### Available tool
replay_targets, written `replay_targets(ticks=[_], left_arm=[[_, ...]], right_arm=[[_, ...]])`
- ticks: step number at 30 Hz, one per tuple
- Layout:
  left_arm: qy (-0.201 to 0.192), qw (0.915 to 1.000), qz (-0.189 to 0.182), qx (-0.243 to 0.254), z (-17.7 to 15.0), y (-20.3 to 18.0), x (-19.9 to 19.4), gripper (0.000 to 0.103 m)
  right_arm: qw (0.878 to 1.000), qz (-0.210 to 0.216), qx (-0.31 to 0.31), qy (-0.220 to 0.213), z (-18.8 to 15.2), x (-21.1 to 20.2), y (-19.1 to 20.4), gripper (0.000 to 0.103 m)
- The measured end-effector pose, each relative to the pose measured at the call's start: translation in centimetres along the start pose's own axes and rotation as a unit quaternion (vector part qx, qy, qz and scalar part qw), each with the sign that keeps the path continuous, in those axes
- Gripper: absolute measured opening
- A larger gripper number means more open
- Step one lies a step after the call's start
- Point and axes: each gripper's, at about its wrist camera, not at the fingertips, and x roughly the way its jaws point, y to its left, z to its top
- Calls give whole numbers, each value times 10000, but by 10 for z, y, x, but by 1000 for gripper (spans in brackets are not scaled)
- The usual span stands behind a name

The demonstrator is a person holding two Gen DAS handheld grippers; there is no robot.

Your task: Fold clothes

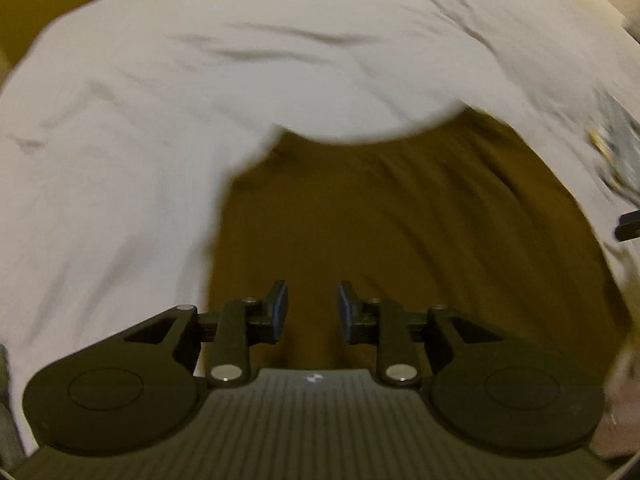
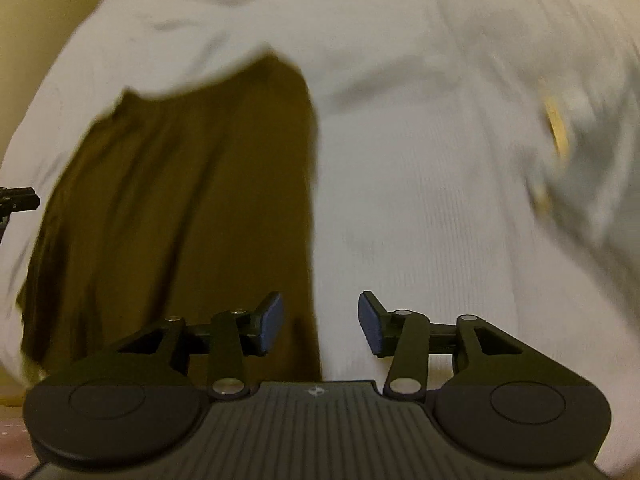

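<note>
White garment lying spread over brown cloth, blurred printed graphic showing no legible writing, left gripper and right gripper both hovering spread apart, gripping nothing.

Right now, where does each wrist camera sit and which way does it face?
Left wrist: on the left gripper, looking forward along its open fingers at brown cloth ringed by a white garment; the other gripper's dark tip shows at the right edge.
Right wrist: on the right gripper, fingers open, facing the brown cloth's edge against the white garment; another dark gripper tip shows at the left edge.
Shared: both cloths and the garment's blurred yellow-grey print.
</note>
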Motion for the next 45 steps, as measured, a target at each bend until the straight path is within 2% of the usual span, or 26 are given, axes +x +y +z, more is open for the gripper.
replay_targets(ticks=[3,7,9,10,11,14,17,20,21,23,26,28,31,35,39,42,45], left_arm=[[201,9978,-460,423,-24,-35,0,23],[495,9897,-872,1018,-51,-77,0,24],[630,9867,-963,1148,-60,-91,1,24],[700,9856,-995,1173,-64,-95,1,24],[772,9845,-1026,1195,-67,-99,1,24],[866,9813,-1023,1380,-73,-107,-2,24],[826,9802,-959,1525,-72,-106,-4,27],[788,9828,-848,1437,-65,-98,-6,28],[777,9838,-798,1404,-63,-95,-8,28],[738,9860,-685,1330,-59,-89,-11,29],[644,9898,-493,1172,-55,-79,-18,37],[626,9915,-374,1077,-59,-67,-23,39],[634,9934,-186,940,-69,-47,-30,39],[640,9945,130,819,-87,-8,-38,40],[635,9950,219,742,-105,33,-36,40],[548,9961,-88,690,-120,65,-27,40],[472,9954,-570,616,-127,91,-18,40]], right_arm=[[9997,77,191,160,-41,-2,-7,47],[9989,198,398,167,-61,24,-14,47],[9981,341,478,180,-65,34,-16,37],[9978,394,492,203,-65,37,-17,17],[9979,380,473,238,-65,38,-16,3],[9993,61,318,178,-61,19,-15,1],[9983,-477,342,47,-56,2,-25,0],[9950,-927,376,-67,-47,-1,-28,0],[9941,-1027,329,-87,-41,1,-23,1],[9922,-1223,167,-176,-31,2,-7,10],[9878,-1487,-93,-446,-23,-2,16,13],[9836,-1674,-287,-605,-17,-5,34,13],[9831,-1579,-462,-801,-13,-13,61,18],[9895,-1065,-577,-794,-10,-5,108,26],[9915,-735,-675,-840,-19,0,176,27],[9921,-659,-535,-925,-34,3,226,27],[9944,-608,-214,-837,-61,12,275,32]])
